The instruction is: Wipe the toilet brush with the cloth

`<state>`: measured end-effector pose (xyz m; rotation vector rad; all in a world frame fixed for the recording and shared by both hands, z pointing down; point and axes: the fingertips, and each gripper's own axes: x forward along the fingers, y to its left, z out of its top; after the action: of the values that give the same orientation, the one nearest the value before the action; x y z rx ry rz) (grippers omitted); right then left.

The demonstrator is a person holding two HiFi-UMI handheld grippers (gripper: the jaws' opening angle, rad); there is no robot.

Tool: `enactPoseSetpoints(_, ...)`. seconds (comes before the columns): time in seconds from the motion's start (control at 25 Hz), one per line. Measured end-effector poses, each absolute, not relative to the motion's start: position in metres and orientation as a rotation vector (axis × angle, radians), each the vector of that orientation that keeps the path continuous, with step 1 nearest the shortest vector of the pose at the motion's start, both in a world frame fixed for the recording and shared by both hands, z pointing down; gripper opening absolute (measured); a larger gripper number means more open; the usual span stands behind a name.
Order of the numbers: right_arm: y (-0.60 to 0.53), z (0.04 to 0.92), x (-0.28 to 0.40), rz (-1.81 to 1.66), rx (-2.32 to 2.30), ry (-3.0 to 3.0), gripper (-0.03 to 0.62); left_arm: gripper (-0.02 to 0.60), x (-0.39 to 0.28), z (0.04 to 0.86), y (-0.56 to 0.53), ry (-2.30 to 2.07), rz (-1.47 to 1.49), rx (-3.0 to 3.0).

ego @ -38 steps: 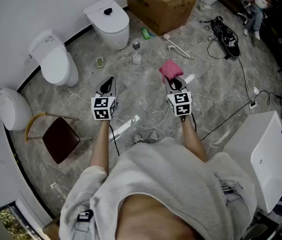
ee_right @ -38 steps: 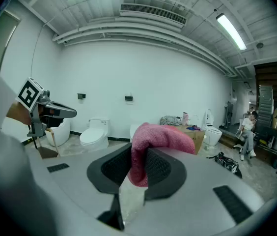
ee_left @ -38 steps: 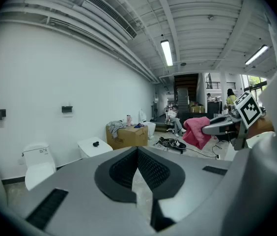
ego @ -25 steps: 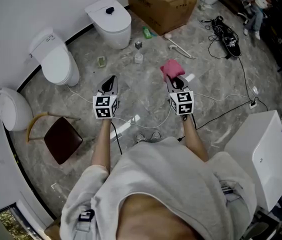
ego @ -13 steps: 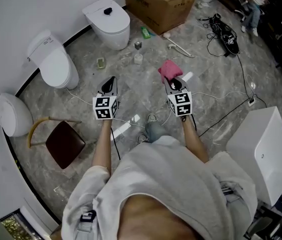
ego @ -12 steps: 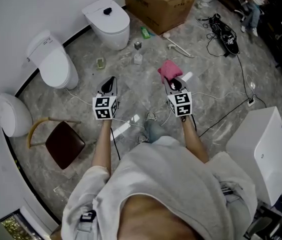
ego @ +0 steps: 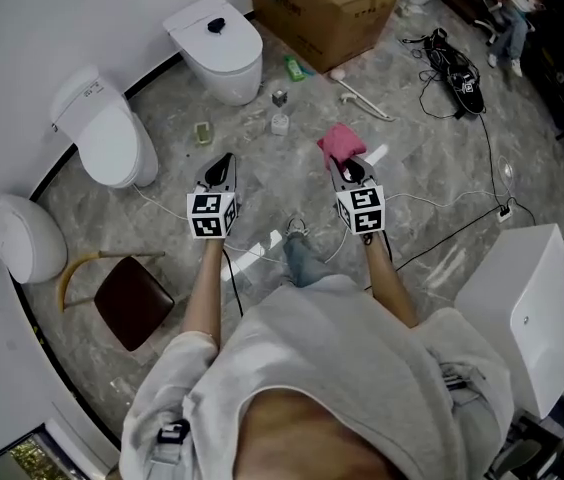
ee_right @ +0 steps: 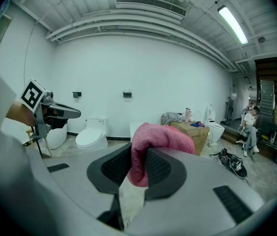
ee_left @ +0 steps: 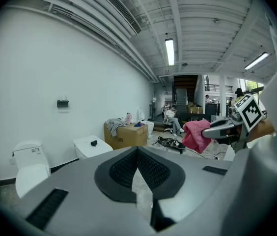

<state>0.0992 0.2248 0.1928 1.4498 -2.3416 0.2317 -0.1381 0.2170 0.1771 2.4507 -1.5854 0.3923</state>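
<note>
My left gripper (ego: 222, 164): jaws shut together, nothing between them. My right gripper (ego: 349, 167): jaws clamped on the pink cloth (ego: 340, 140), which bunches up past the tips. The two grippers are side by side, apart. The toilet brush (ego: 361, 99) lies on the floor (ego: 432, 168) beyond the right gripper, near the cardboard box (ego: 327, 13).

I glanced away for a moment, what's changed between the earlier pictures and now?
The person has stepped forward: a leg in blue jeans now shows between the arms, and the floor things, like the dark brown stool, have slid down the head view. Unchanged: the right claw stays shut on the fluffy pink cloth, the left claw stays shut and empty.
</note>
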Motion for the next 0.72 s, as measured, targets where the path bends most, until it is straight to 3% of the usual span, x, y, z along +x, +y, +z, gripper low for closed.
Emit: enactPoseSetpoints(0.72, 0.011, 0.195, 0.106, 0.251, 1.406, -2.396, 0.084, 0.018, -0.124, 0.17, 0.01, -1.617, 0.438, 2.442)
